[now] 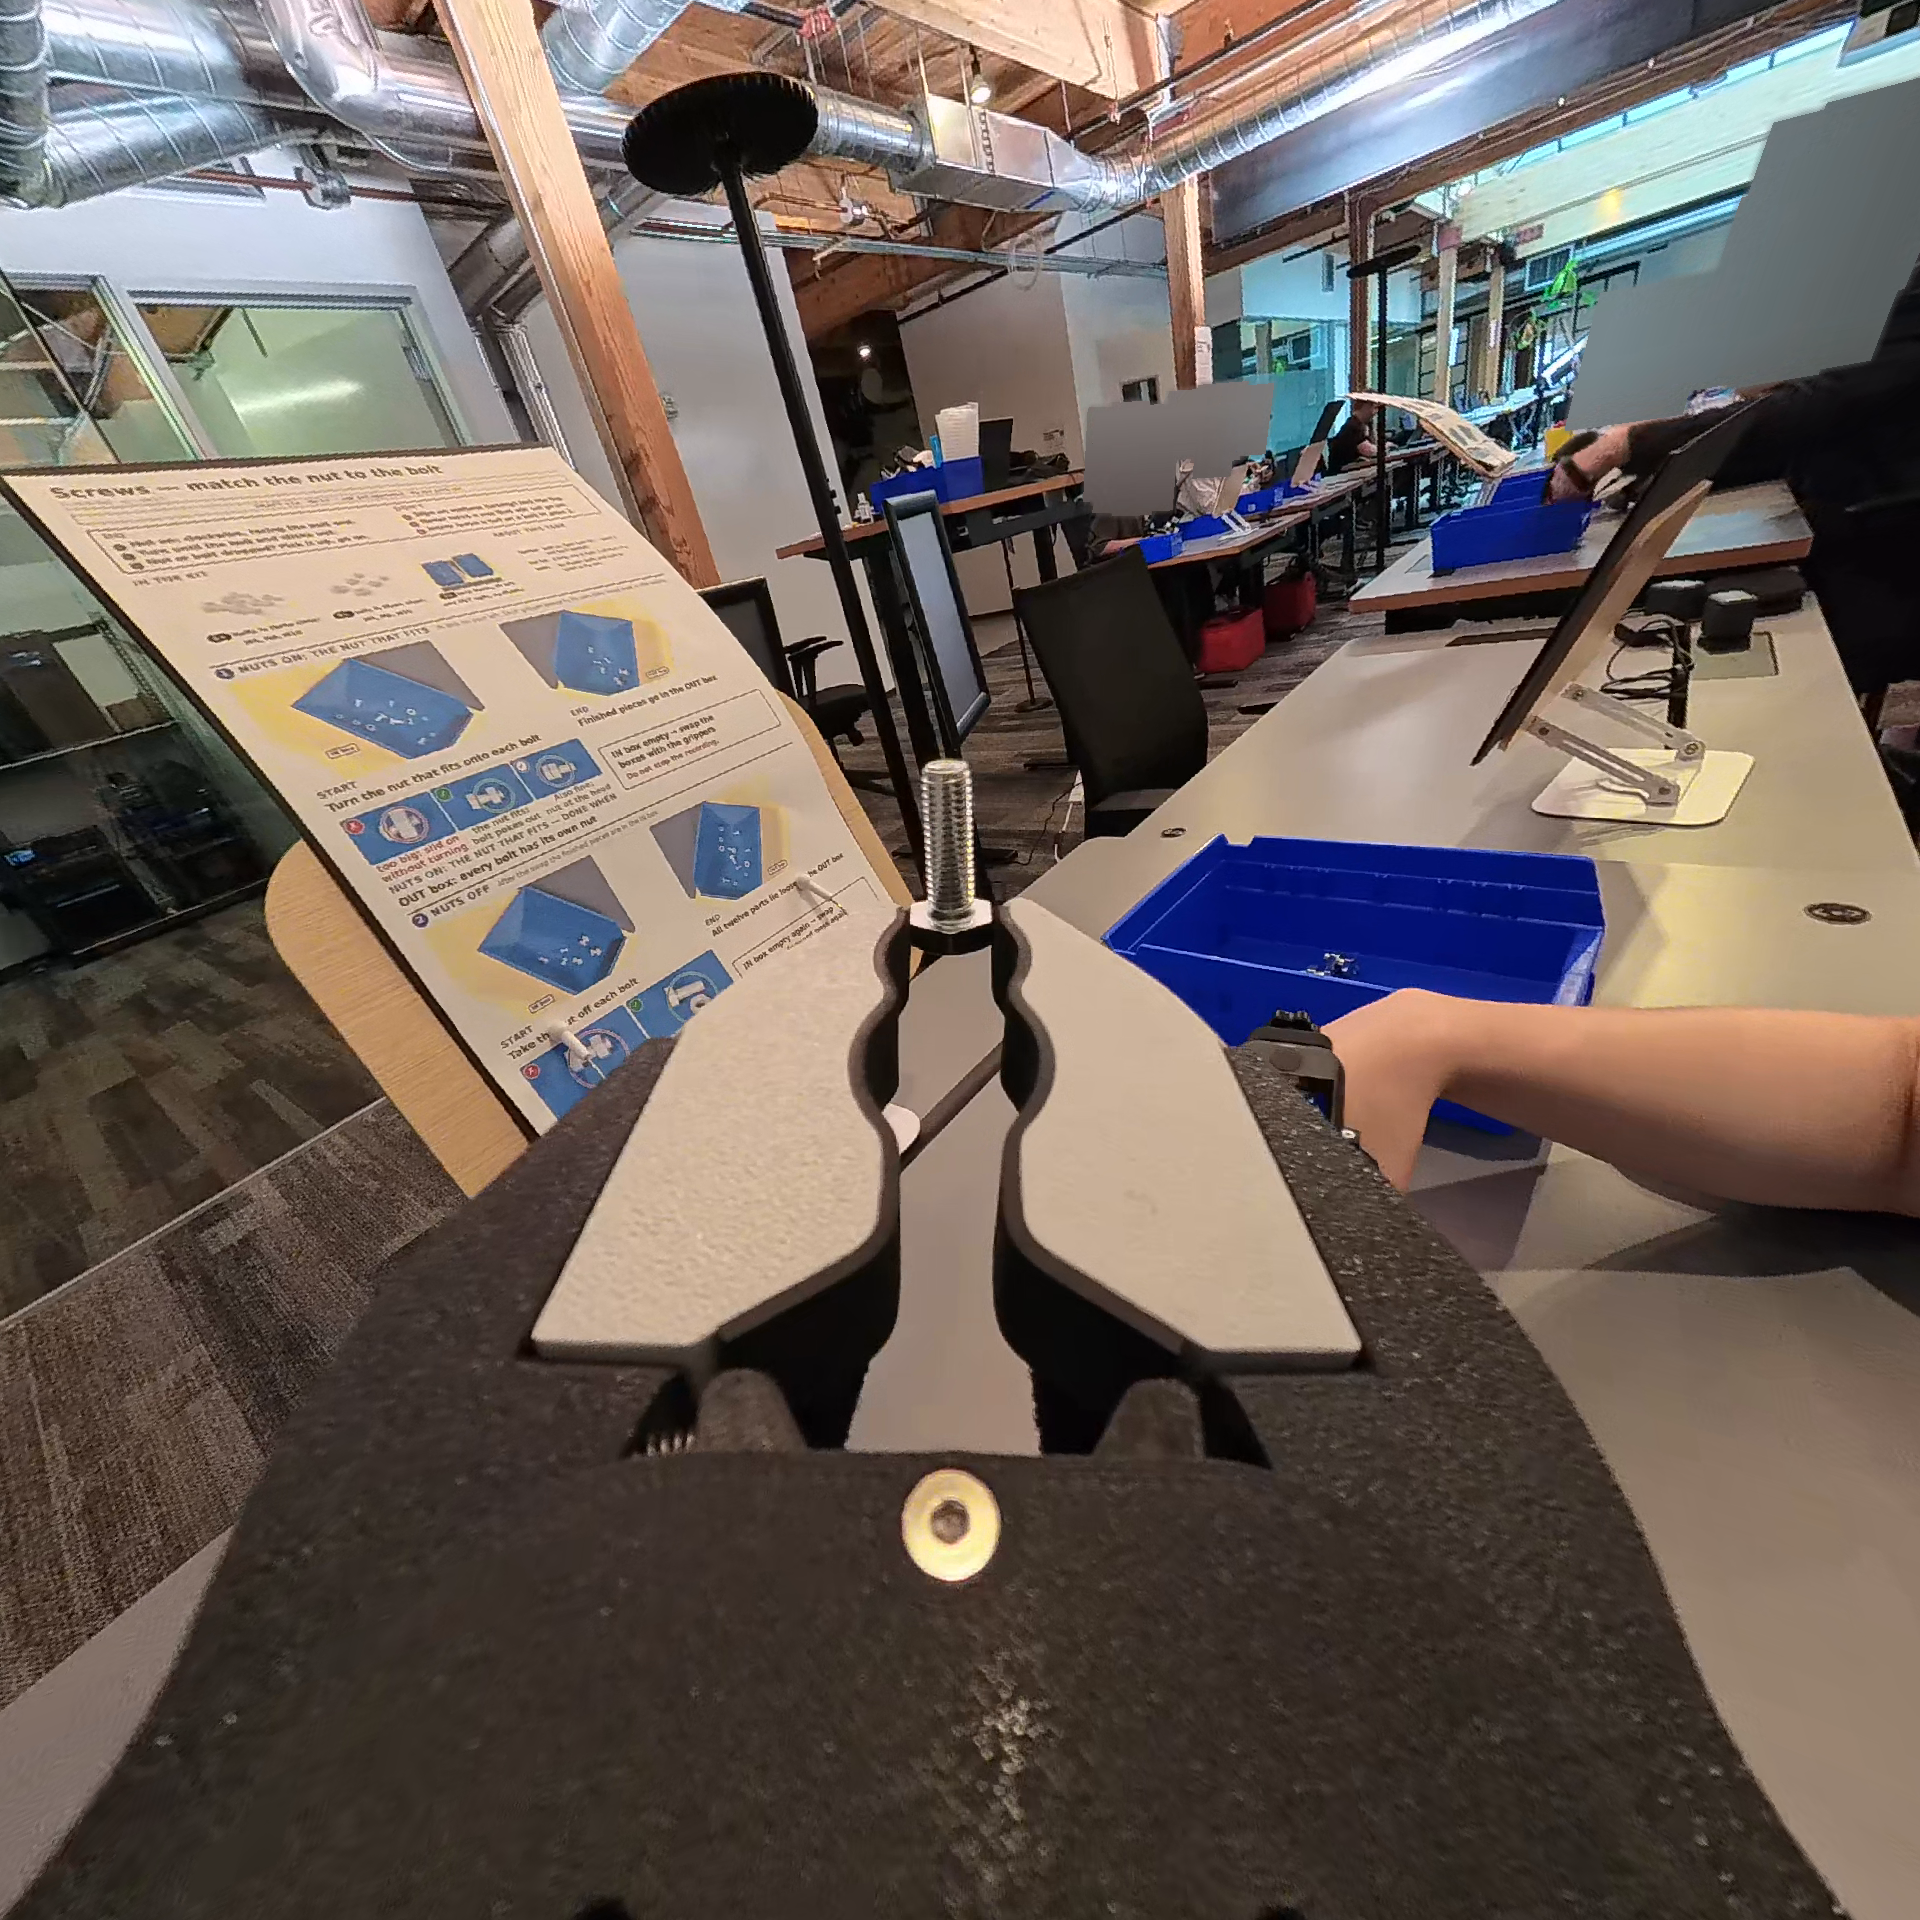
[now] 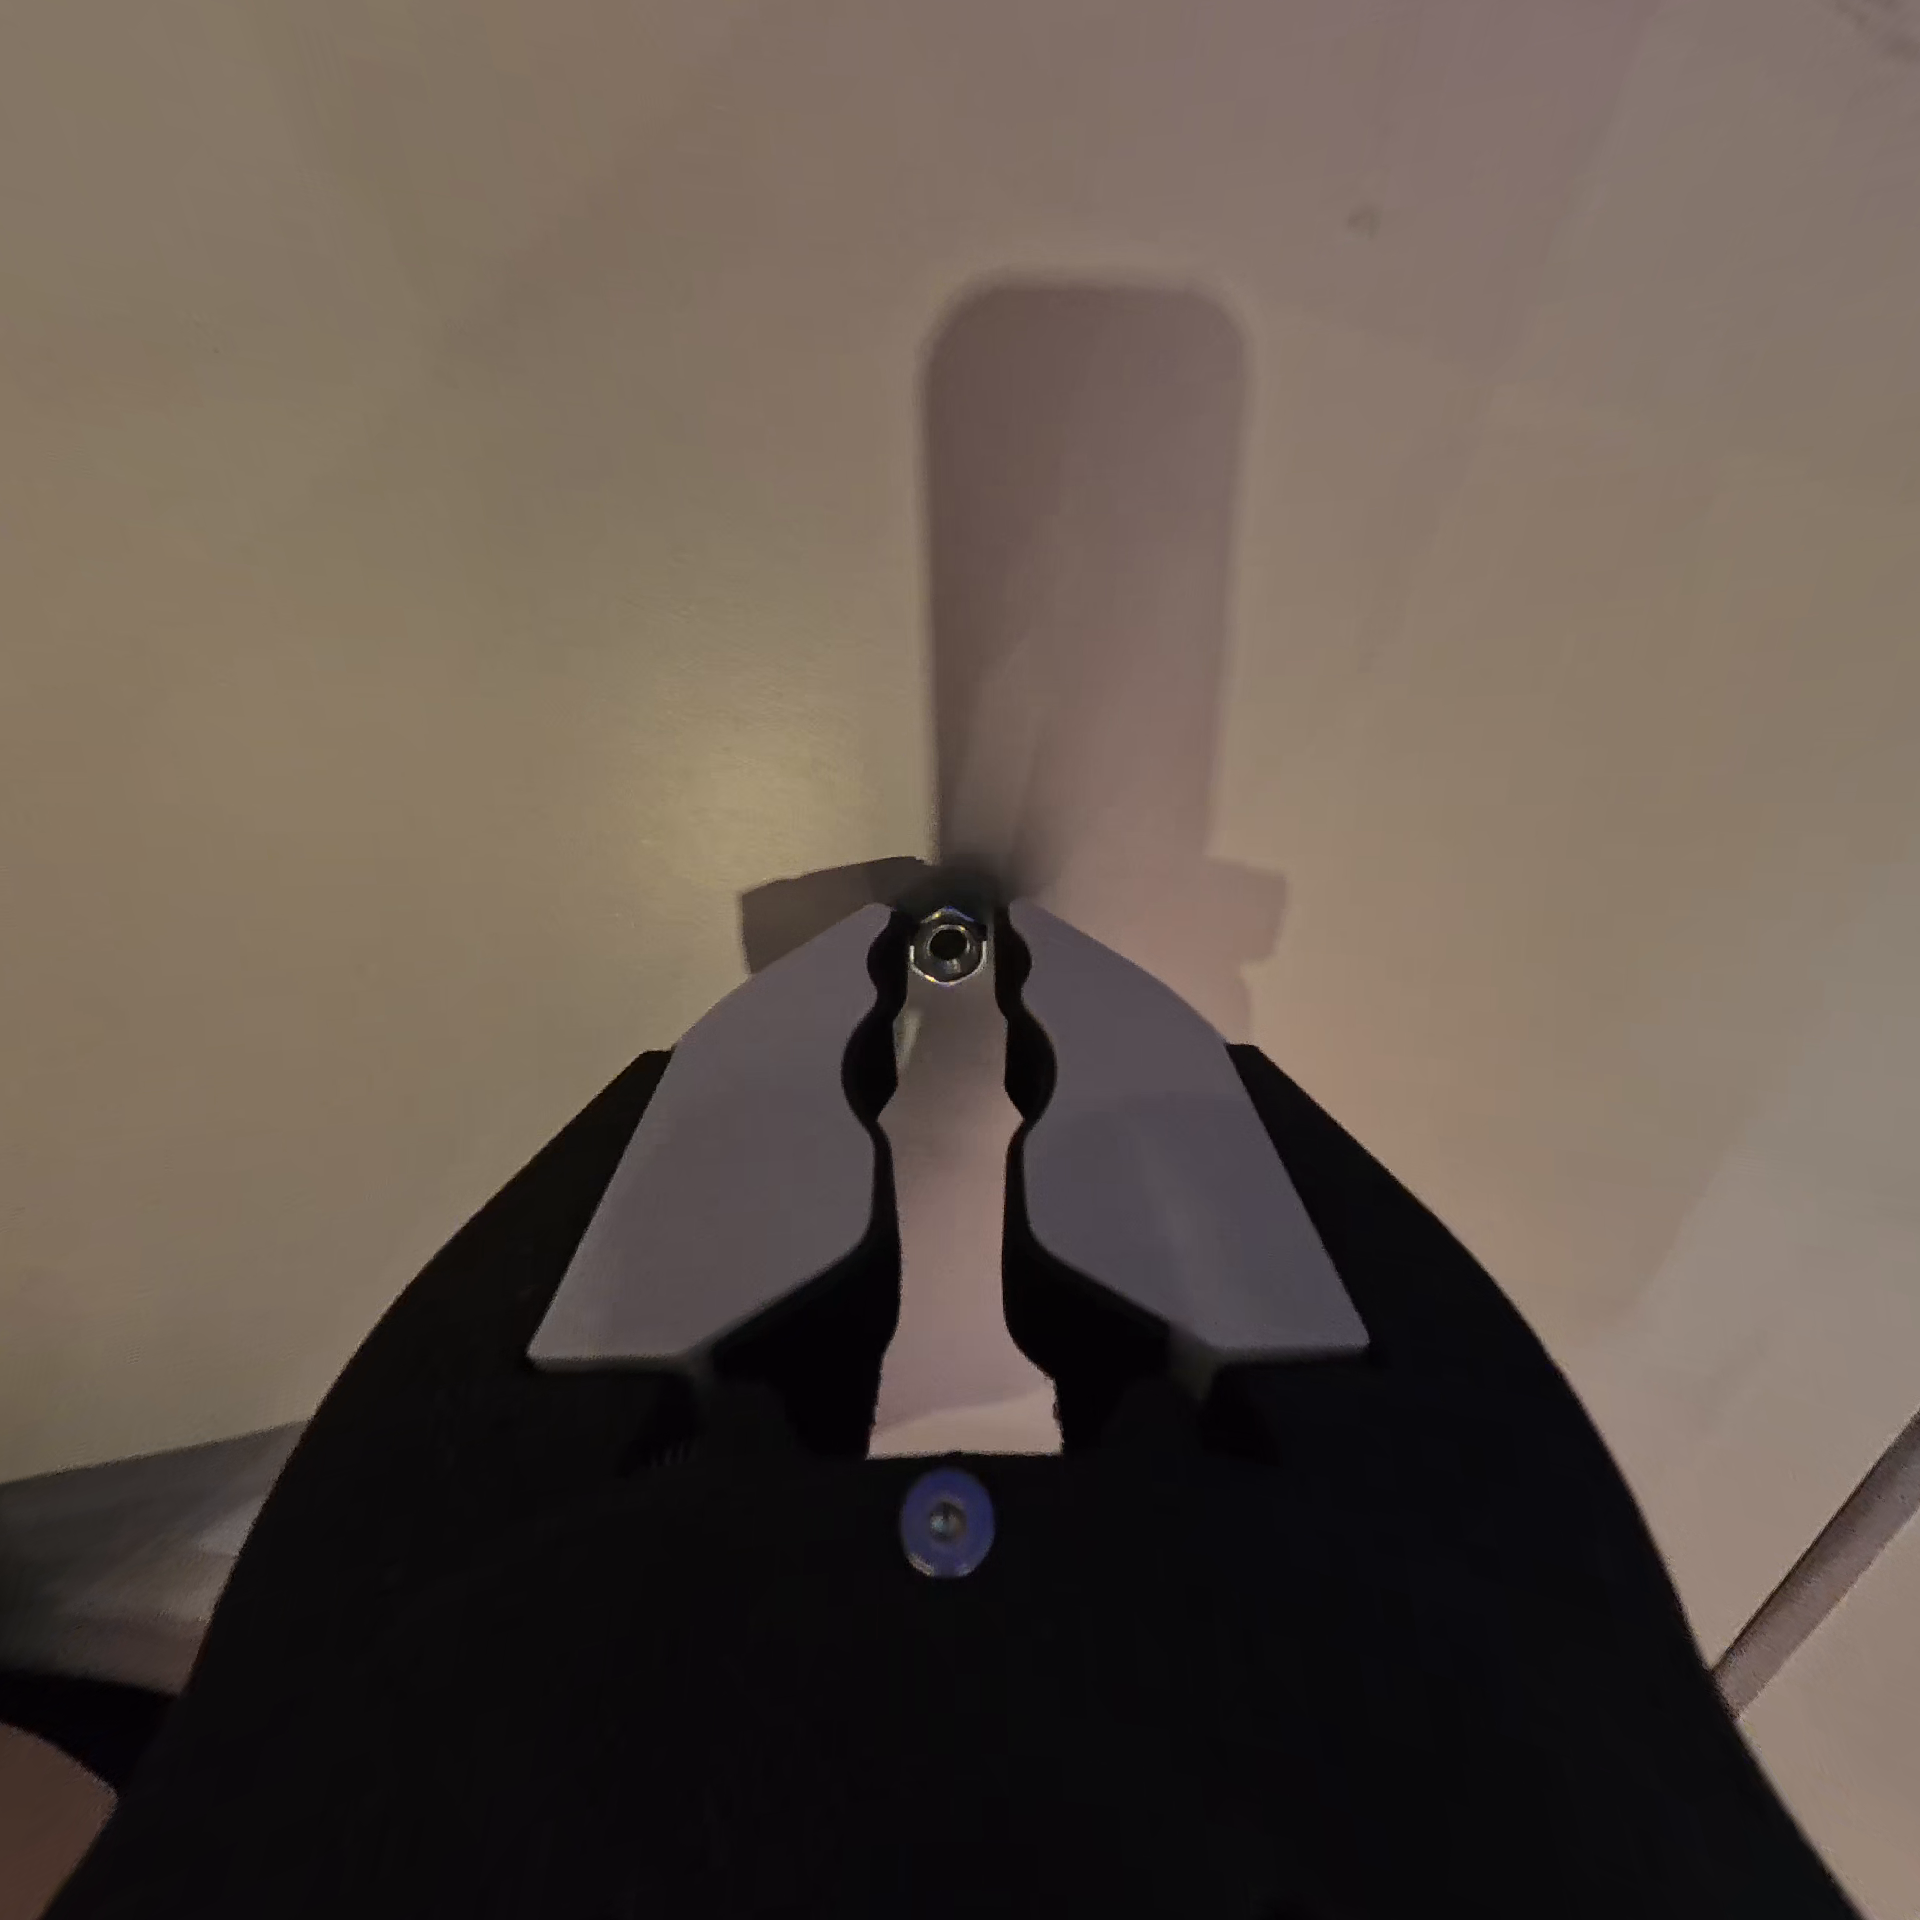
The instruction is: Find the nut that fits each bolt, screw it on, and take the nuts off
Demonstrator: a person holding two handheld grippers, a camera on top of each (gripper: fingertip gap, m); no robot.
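A white instruction poster (image 1: 416, 748) with printed text and blue pictures seems the only lettered thing.

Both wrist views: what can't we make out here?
- Left wrist view: small metal parts in the blue bin are too small to identify.
- Left wrist view: the bolt head is hidden between the left gripper tips.
- Right wrist view: dim; the nut in the right gripper shows end-on only, size unclear.

One bolt (image 1: 948, 842). One nut (image 2: 947, 951). One blue bin (image 1: 1371, 925) close by. One poster (image 1: 447, 748). Two grippers, one (image 1: 948, 925) and one (image 2: 947, 935).
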